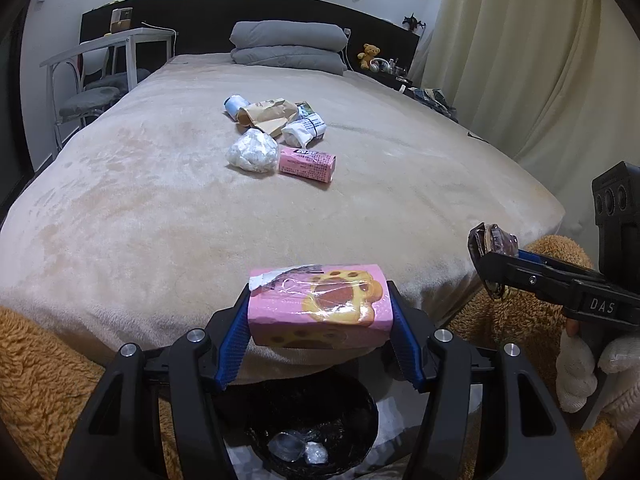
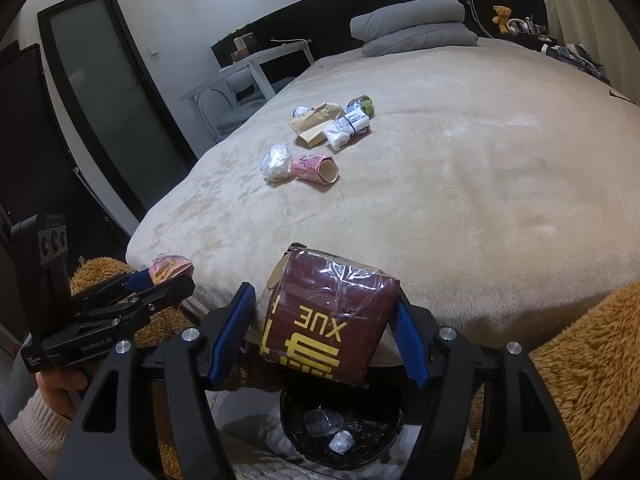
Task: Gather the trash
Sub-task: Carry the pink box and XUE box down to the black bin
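The bed fills most of the room, spread with a pale beige blanket, two grey pillows stacked at the headboard. Brown fleecy fabric bunches up on both sides at the foot of the bed. Down on the floor, just off the foot of the bed, stands a black-lined trash bin with a clear crumpled cup and a small wad of plastic already lying in it.

In the middle of the bed sits a loose cluster of rubbish: a crumpled brown paper bag, a white wrapper with a printed label touching it, a ball of clear plastic nearer the foot, and a small pink carton lying on its side just beside that ball.

The left hand-held gripper has its blue pads clamped on either end of a pink packet with a paw print, held above the bin's rim at the foot of the bed. The right hand-held gripper is closed the same way on a dark red packet wrapped in clear film, yellow lettering upside down, also over the bin. A hand in a cream knitted sleeve grips the right handle.
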Demonstrator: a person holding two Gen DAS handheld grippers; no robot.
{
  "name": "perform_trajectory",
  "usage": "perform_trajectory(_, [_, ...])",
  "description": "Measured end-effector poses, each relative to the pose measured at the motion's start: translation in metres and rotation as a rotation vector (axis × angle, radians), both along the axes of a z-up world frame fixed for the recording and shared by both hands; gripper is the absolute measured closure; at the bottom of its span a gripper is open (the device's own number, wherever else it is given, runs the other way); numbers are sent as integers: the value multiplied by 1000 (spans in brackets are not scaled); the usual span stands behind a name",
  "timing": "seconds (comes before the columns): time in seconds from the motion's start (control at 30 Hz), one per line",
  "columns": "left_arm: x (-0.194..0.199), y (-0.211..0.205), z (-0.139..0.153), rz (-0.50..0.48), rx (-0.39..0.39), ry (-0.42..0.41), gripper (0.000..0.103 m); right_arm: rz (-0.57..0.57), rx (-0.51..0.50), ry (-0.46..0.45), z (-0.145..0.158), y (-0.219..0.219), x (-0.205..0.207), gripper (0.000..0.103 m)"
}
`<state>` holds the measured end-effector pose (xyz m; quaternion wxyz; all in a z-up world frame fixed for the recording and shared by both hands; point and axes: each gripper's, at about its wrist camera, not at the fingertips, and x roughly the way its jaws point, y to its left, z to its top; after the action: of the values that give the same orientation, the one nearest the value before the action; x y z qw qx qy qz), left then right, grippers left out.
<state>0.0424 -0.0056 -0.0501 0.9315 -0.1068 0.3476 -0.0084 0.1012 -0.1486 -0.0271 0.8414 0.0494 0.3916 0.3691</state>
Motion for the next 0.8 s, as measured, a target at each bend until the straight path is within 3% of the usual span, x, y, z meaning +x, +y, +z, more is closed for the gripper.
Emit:
perform_trajectory(0.23, [-8, -13, -8, -19, 2, 44, 42, 19, -31, 14, -10, 1, -12, 37])
perform_trajectory(0.6, [-9, -23, -35, -39, -32, 173, 42, 41, -54, 153, -37, 4, -11, 37])
perform_trajectory(0.8, [3, -24, -60, -64, -43, 305, 42, 43, -79, 231, -51, 9, -4, 37])
